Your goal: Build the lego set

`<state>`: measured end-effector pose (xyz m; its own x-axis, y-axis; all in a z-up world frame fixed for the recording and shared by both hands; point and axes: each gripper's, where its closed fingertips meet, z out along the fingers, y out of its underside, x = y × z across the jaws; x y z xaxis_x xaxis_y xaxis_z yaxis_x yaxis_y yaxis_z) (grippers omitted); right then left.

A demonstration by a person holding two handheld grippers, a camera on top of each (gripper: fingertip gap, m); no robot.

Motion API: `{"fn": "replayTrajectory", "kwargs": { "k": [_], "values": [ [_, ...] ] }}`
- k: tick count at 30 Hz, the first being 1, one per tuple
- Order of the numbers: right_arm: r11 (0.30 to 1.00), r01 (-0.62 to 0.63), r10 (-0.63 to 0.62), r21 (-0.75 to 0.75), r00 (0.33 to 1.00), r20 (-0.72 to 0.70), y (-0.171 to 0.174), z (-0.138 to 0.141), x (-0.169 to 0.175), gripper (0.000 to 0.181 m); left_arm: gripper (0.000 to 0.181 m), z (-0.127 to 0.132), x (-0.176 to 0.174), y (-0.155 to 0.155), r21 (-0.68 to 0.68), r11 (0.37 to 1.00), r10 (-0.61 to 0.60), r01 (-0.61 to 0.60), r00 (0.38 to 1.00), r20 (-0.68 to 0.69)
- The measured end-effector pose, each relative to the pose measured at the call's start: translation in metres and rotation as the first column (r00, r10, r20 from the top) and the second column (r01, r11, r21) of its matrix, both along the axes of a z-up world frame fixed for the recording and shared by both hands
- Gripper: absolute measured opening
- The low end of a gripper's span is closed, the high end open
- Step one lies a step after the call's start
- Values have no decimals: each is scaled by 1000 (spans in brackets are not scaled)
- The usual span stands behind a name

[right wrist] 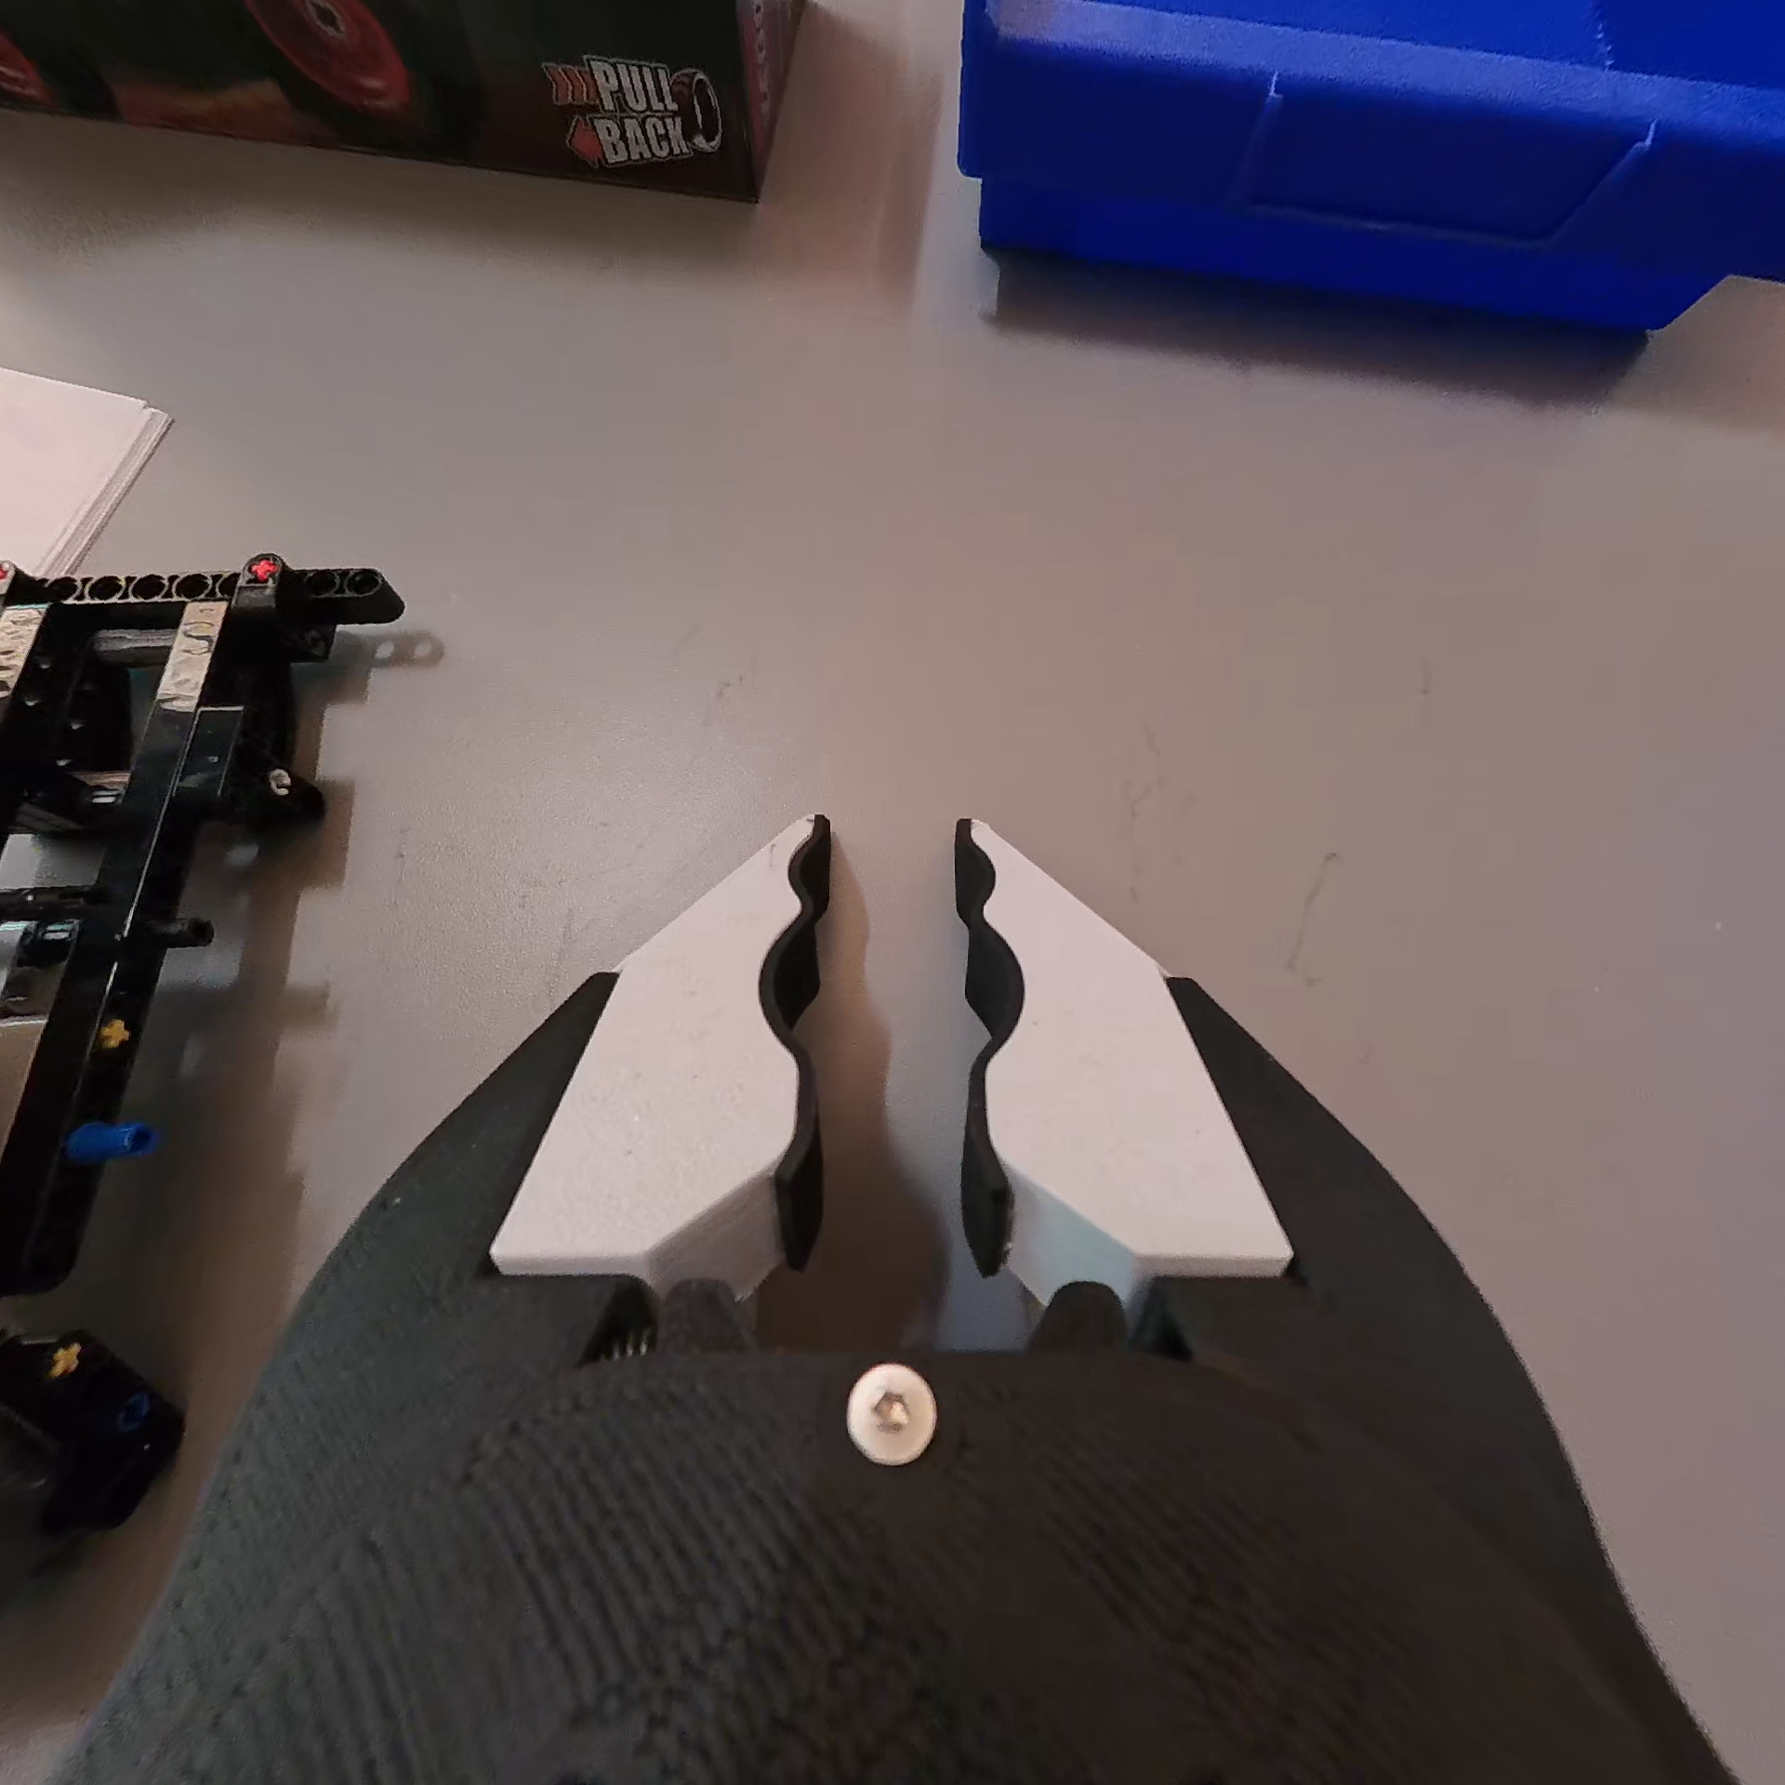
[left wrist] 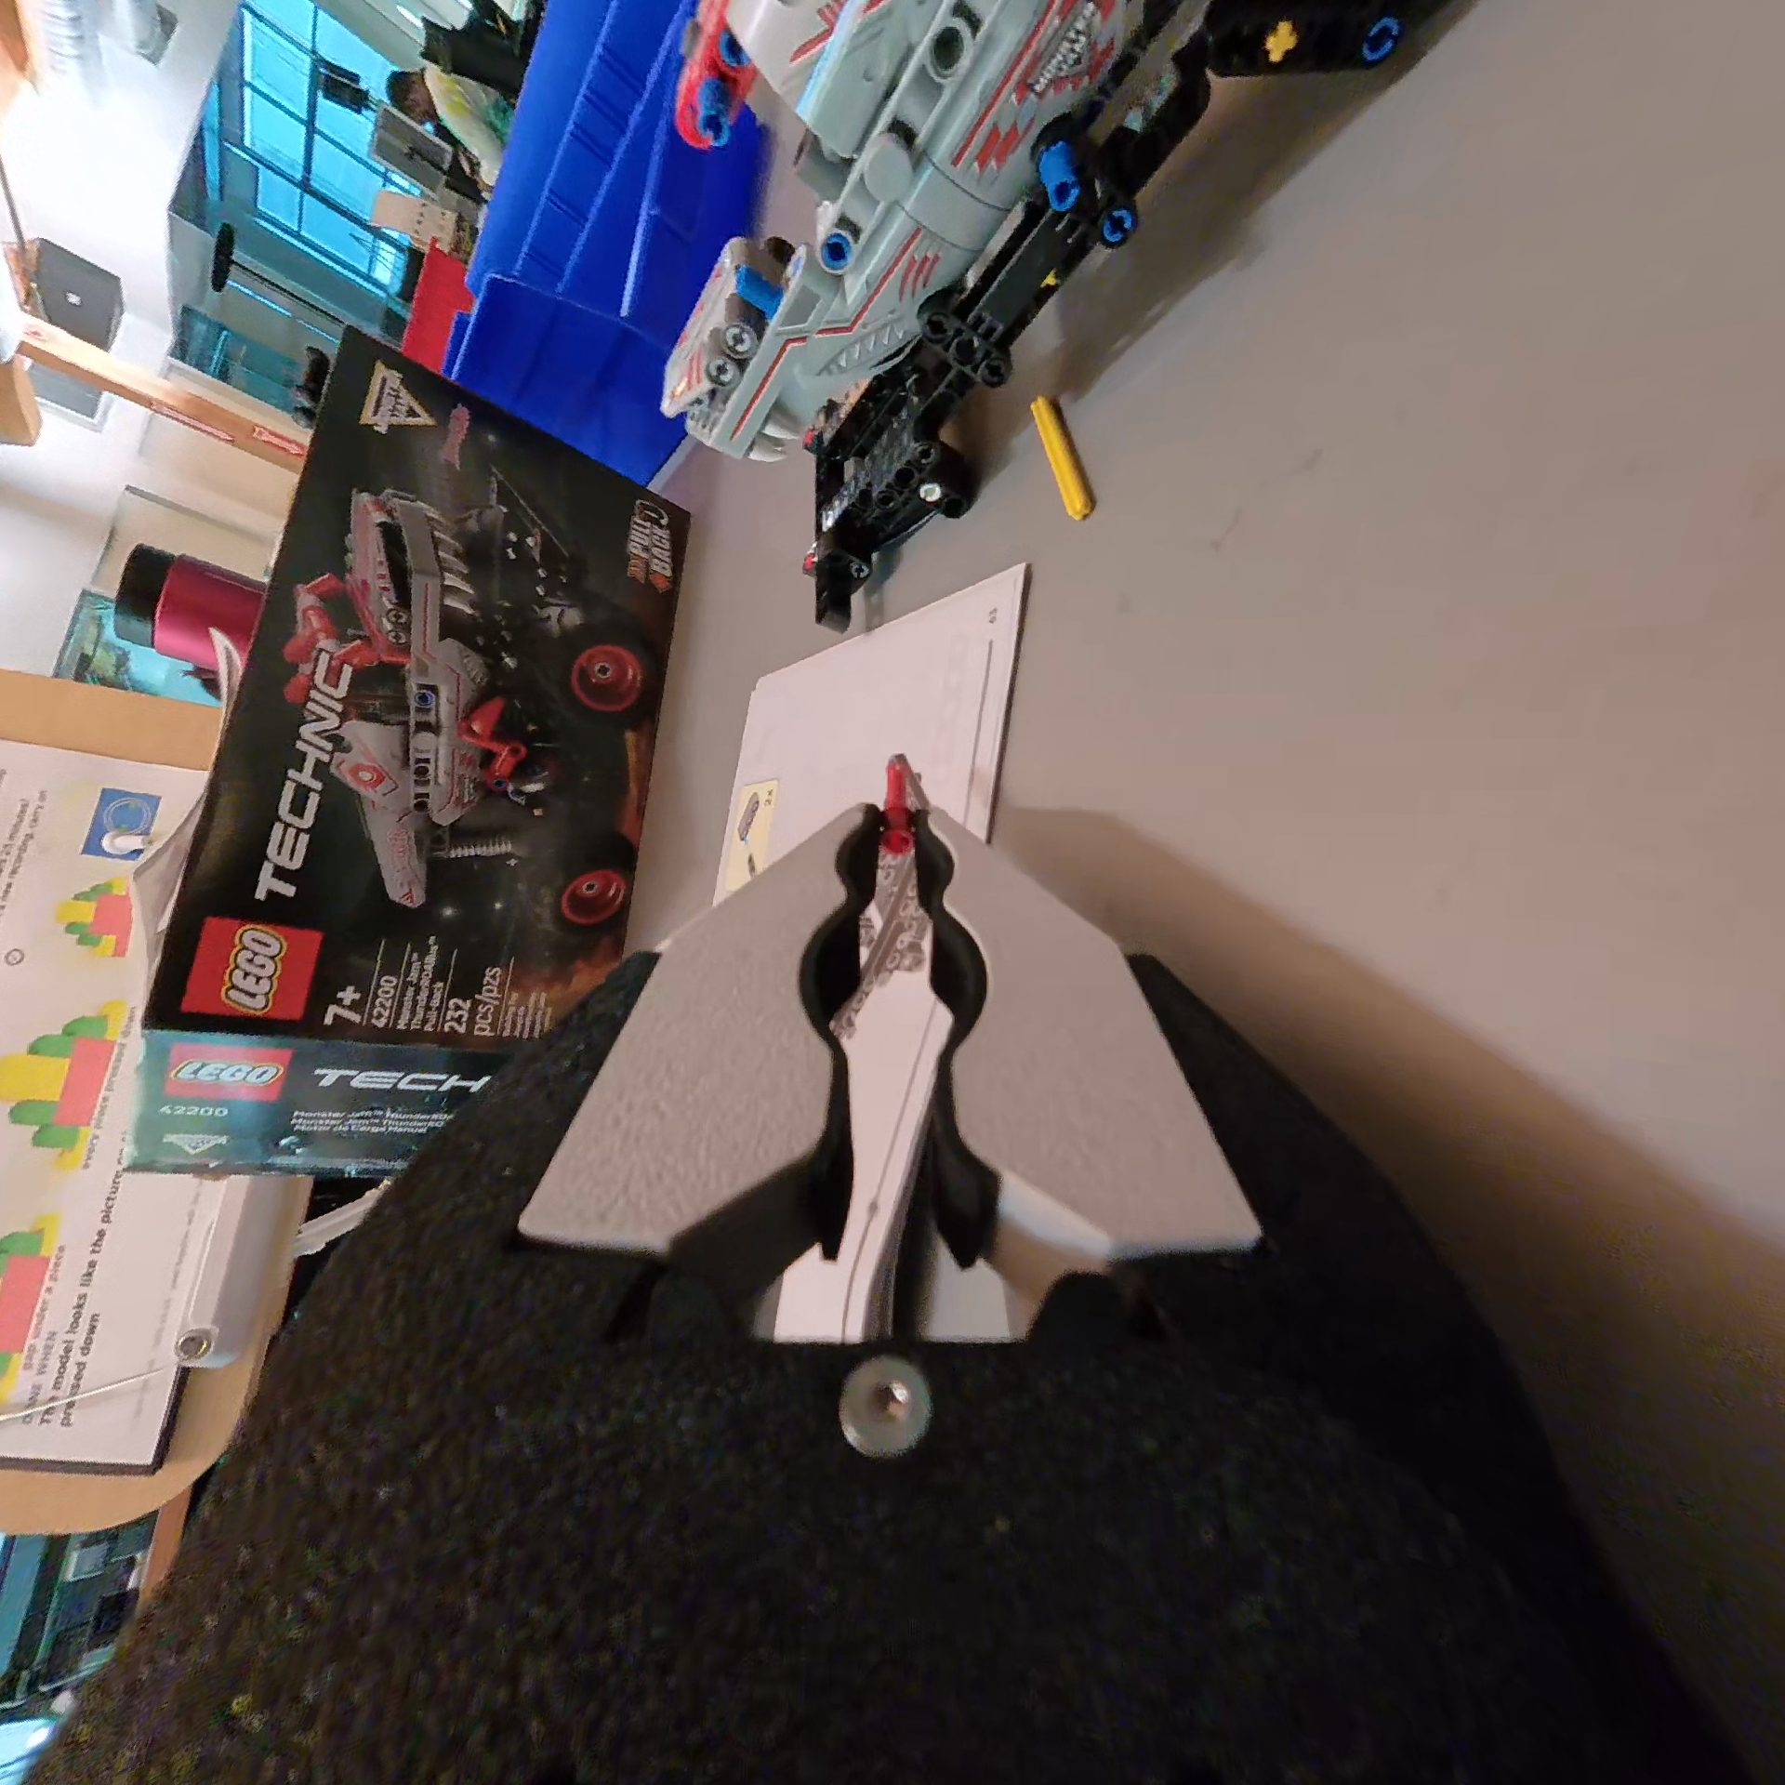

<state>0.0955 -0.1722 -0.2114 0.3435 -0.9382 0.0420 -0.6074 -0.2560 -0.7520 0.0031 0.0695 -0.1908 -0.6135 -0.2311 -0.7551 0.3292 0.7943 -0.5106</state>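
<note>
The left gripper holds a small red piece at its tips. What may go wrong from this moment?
1. The left gripper pinches the small red pin only at its very tips, so it may slip out or twist.
2. If dropped, it would likely land on the white instruction booklet and might roll away.
3. The right gripper is open and empty over the grey table, beside the black beam frame, which nothing steadies.

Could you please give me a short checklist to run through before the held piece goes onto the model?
1. Left gripper shut on the small red pin: ok.
2. Pin seated straight between the fingertips: cannot tell.
3. Right gripper open and empty, free to steady the model: ok.
4. Black chassis resting on the table, within the right wrist view: ok.
5. Instruction booklet open under the left gripper: ok.
6. Target hole for the pin identified: cannot tell.
</note>
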Motion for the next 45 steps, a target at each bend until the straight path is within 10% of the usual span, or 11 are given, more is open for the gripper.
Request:
{"fn": "replayTrajectory", "kwargs": {
  "k": [33, 45],
  "values": [
    [1000, -1, 2, -26, 1000, 12, 1, 1, 0, 24, 16, -10, -11, -7, 2, 999, -47, 47, 992, -114],
    [1000, 4, -4, -24, 1000, 11, 0, 1, 0, 26, 19, 92, -8, 82, -412, 898, 36, -155, 959, -282]
  ]
}}
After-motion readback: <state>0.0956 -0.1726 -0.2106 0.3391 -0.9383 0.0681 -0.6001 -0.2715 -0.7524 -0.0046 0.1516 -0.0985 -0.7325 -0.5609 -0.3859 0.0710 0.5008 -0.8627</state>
